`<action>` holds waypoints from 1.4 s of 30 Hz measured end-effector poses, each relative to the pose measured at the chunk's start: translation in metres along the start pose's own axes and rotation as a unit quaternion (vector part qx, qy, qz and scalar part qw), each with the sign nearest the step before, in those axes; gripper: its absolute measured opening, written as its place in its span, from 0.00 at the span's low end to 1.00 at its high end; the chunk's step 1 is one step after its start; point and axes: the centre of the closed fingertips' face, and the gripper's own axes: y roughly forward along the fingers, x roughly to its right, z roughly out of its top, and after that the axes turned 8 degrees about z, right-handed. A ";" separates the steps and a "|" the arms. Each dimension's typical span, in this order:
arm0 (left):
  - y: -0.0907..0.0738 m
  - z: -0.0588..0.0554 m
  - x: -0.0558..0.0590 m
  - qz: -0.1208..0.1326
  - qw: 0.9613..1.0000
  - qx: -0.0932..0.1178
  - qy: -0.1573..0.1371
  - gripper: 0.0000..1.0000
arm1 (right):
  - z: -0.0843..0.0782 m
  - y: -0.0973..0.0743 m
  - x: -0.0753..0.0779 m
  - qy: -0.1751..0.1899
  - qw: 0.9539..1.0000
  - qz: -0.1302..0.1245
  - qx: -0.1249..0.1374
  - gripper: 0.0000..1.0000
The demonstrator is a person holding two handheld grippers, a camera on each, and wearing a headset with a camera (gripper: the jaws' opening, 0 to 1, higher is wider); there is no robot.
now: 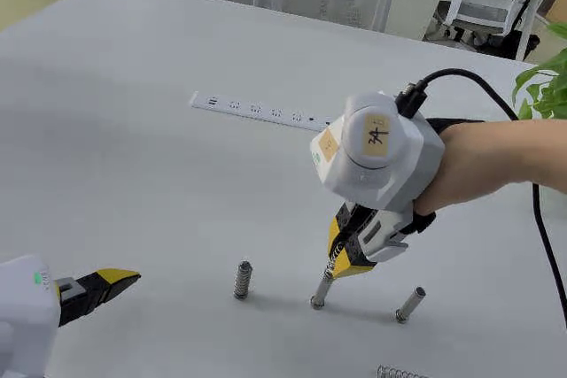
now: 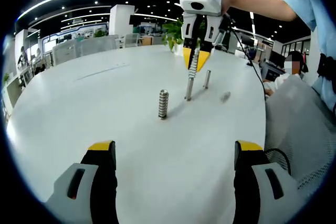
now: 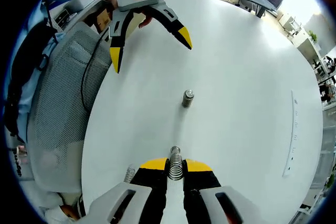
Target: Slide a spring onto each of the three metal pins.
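Matt white bench, bare-metal pins and springs, plastic-shelled grippers.
The bench (image 1: 133, 130) top is smooth, matt white, with a faint sheen. The middle pin (image 1: 321, 292) and the right pin (image 1: 410, 304) look like smooth, dull silvery metal. The spring (image 3: 175, 167) in the right gripper (image 1: 345, 265), the fitted spring (image 1: 243, 280) and the loose spring (image 1: 399, 372) are coiled grey metal wire, ridged and slightly shiny. Both the right gripper and the left gripper (image 3: 151, 55) have smooth, satin white plastic shells; their jaws are matt black with yellow plastic tips. Two pale yellow paper labels (image 1: 377, 135) sit on the right shell. The cable (image 1: 456, 71) is matt black, rubbery. The power strip (image 1: 257, 111) is smooth white plastic.
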 end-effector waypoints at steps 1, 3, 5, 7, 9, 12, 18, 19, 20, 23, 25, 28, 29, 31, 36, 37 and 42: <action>0.000 0.000 0.000 0.000 1.000 0.000 -0.001 0.92 | 0.000 0.000 0.000 -0.001 1.000 0.000 0.000 0.07; 0.000 0.000 0.000 -0.001 1.000 0.000 -0.002 0.92 | 0.000 0.001 0.000 -0.001 1.000 0.002 -0.002 0.07; 0.000 -0.001 0.000 0.000 1.000 0.000 -0.003 0.91 | 0.000 0.003 0.000 -0.002 1.000 0.002 -0.002 0.07; 0.000 -0.001 0.000 -0.001 1.000 -0.001 -0.005 0.91 | 0.000 0.004 0.000 -0.003 1.000 0.002 -0.004 0.07; 0.000 -0.001 0.000 -0.001 1.000 0.000 -0.006 0.91 | -0.001 0.005 0.001 -0.004 1.000 0.002 -0.005 0.07; 0.000 -0.003 -0.001 0.000 1.000 -0.001 -0.008 0.90 | -0.002 0.009 0.002 -0.003 1.000 0.004 -0.010 0.07; -0.001 -0.006 -0.001 0.002 1.000 -0.003 -0.012 0.90 | -0.004 0.018 0.003 -0.005 1.000 0.008 -0.015 0.07; -0.001 -0.006 -0.001 0.002 1.000 -0.003 -0.013 0.90 | -0.004 0.019 0.003 -0.004 1.000 0.009 -0.015 0.07; -0.001 -0.007 -0.001 0.002 1.000 -0.004 -0.013 0.89 | -0.004 0.020 0.003 -0.004 1.000 0.009 -0.016 0.07; -0.001 -0.008 -0.001 0.001 1.000 -0.005 -0.015 0.89 | -0.006 0.025 0.003 -0.005 1.000 0.010 -0.020 0.08; -0.001 -0.009 -0.001 0.002 1.000 -0.006 -0.016 0.89 | -0.007 0.028 0.004 -0.003 1.000 0.011 -0.022 0.08; -0.001 -0.010 -0.001 0.003 1.000 -0.007 -0.017 0.89 | -0.007 0.032 0.004 -0.003 1.000 0.012 -0.023 0.08; -0.001 -0.011 -0.001 0.002 1.000 -0.008 -0.018 0.89 | -0.007 0.033 0.005 -0.004 1.000 0.012 -0.024 0.08; -0.002 -0.011 -0.002 0.003 1.000 -0.008 -0.019 0.89 | -0.008 0.037 0.005 -0.005 1.000 0.012 -0.027 0.08; -0.002 -0.014 -0.002 0.002 1.000 -0.011 -0.022 0.88 | -0.010 0.047 0.006 -0.006 0.999 0.012 -0.032 0.08; -0.002 -0.014 -0.002 0.002 1.000 -0.011 -0.022 0.88 | -0.011 0.048 0.006 -0.006 0.999 0.013 -0.033 0.08; -0.001 -0.016 -0.002 0.002 1.000 -0.014 -0.024 0.88 | -0.012 0.054 0.008 -0.002 0.999 0.012 -0.033 0.08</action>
